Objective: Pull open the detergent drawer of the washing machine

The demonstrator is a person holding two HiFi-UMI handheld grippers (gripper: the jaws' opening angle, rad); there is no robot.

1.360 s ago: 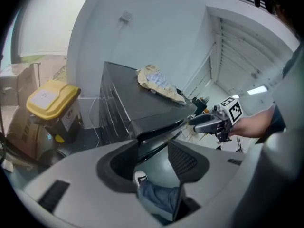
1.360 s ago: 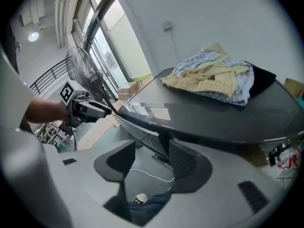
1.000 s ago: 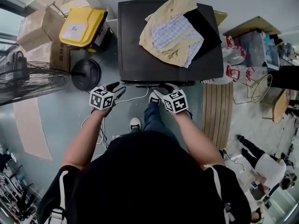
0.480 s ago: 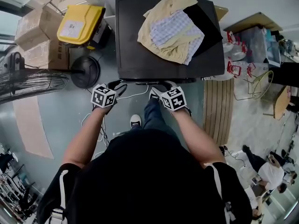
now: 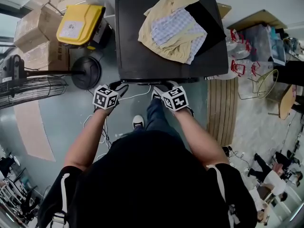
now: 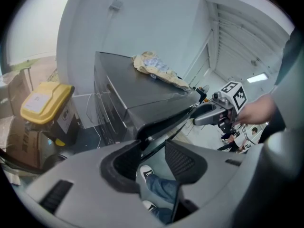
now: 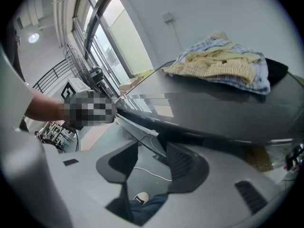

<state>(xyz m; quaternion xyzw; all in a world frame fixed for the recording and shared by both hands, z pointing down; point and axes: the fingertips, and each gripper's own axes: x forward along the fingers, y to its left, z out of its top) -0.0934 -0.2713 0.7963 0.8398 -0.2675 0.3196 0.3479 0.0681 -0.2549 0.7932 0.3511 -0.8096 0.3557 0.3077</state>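
At the machine's left front corner, my left gripper (image 6: 151, 146) has its jaws apart with nothing between the pads. They have just been closing a little, and through the gap I see only my shoe and trouser leg. The dark front edge (image 6: 164, 118) of the washing machine (image 5: 142, 56) runs just past the left jaw's tip. A pile of clothes (image 5: 173, 30) lies on its lid, well beyond both tools.

Further right along the same edge, my right gripper (image 7: 152, 148) is also unclenched and holding nothing. Its jaws have just been narrowing, and the overhanging lid is just above and ahead of them.

The detergent drawer is not yet pulled. I judge it sits in the upper front panel, just ahead of and below these jaw tips, though no view lets me pick out its face.

It should be a light, rigid plastic tray on short slides, smooth-fronted and apt to slip. The recessed lip under its front looks the likeliest hold, drawn straight toward me. It may stick, then release suddenly.
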